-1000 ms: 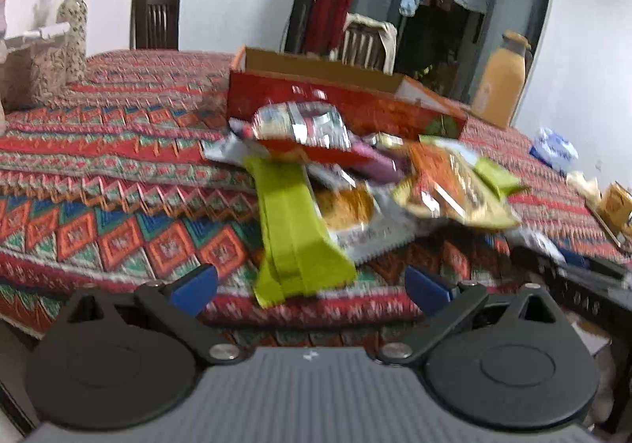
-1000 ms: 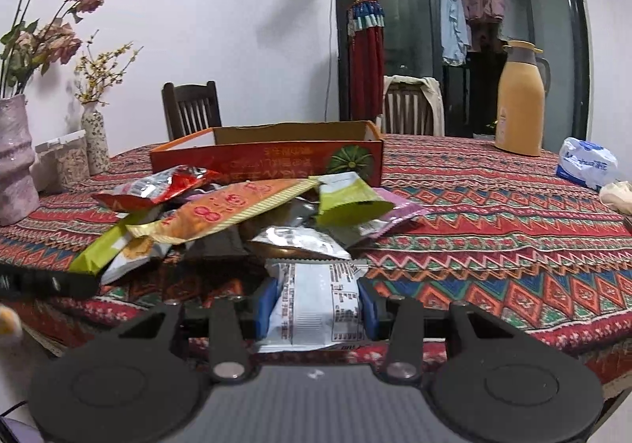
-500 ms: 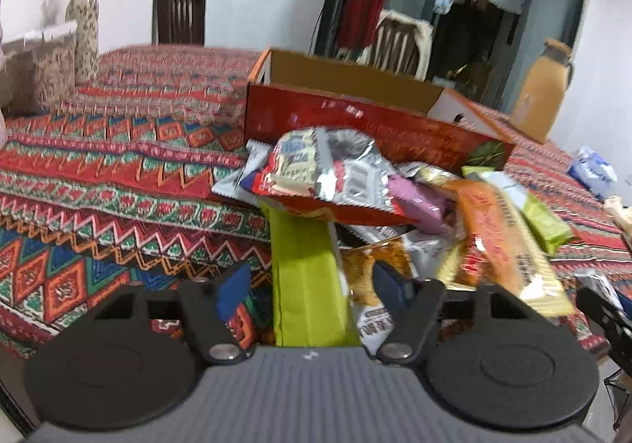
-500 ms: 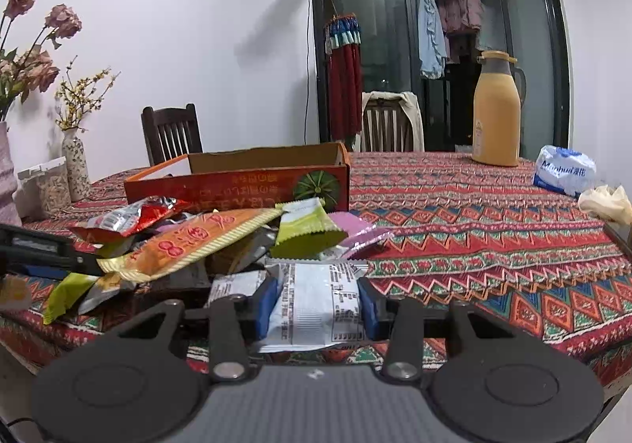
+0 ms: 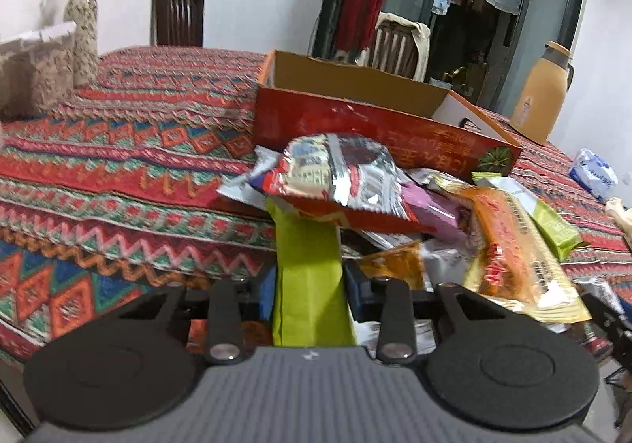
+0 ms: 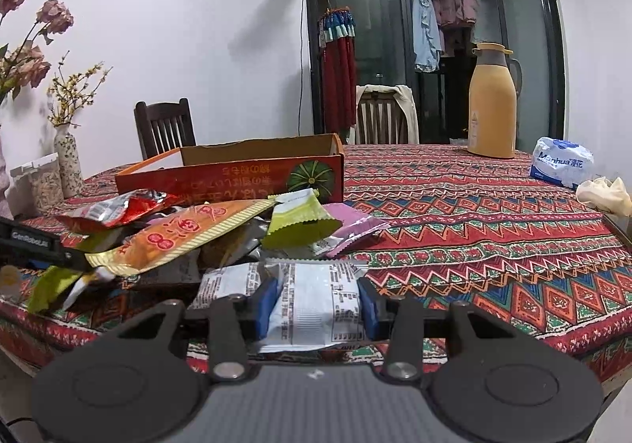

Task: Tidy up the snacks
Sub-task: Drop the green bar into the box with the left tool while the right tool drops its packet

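Two hand-held grippers work one heap of snack packets at the near edge of a desk [image 6: 474,213] under a patterned woven cloth. Behind the heap stands an open red cardboard box [image 5: 355,127], long and shallow, its inside plain brown card. Farther back: an orange thermos jug [image 6: 493,103], a white tissue pack [image 6: 561,162], a speckled vase [image 6: 67,162] with yellow sprigs, two wooden chairs.

Left hand-held gripper [image 5: 310,285]: blue pads closed onto a long lime-green packet [image 5: 306,273]; its far end lies pinned under a crinkled red and silver foil packet [image 5: 339,178]. An orange packet [image 5: 509,257] lies just to the right.

Right hand-held gripper [image 6: 316,302]: pads clamped on a flat white packet [image 6: 316,304] with printed text, at the front of the heap.

Change from a second ago: the left jaws, then wide apart around the green packet, now pinch it; the right grip is unchanged.
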Available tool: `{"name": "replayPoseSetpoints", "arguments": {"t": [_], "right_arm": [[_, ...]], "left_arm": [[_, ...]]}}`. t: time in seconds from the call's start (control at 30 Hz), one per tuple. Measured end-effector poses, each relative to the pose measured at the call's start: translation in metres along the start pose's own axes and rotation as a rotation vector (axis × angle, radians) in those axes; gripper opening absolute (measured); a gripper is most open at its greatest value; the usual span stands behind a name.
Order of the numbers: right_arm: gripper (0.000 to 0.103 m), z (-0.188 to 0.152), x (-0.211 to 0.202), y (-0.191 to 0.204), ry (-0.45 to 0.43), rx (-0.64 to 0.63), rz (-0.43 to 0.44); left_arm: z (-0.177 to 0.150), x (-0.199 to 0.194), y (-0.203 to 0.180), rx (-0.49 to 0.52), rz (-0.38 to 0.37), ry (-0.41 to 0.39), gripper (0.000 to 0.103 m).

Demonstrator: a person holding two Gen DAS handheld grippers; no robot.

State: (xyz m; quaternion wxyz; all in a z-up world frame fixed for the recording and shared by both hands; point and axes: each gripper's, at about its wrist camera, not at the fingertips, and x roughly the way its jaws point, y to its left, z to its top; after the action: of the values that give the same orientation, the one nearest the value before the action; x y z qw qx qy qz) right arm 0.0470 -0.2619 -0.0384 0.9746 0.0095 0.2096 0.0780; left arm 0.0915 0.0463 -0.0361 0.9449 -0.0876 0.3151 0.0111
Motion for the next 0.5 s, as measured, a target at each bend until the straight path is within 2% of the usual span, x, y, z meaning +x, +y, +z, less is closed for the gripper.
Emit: {"name": "replayPoseSetpoints", "arguments": {"t": [0.23,0.5], "right_arm": [[0.042,0.002,-0.004,0.0,-0.014,-0.004,-0.018],[0.042,0.007,-0.008,0.002,-0.032,-0.011,-0.034]], "left_arm": [[0.004,-0.016,0.012,0.048,0.093,-0.075,0.034],[0.012,-0.032,0.033,0.021,0.198,-0.155,0.034]]}}
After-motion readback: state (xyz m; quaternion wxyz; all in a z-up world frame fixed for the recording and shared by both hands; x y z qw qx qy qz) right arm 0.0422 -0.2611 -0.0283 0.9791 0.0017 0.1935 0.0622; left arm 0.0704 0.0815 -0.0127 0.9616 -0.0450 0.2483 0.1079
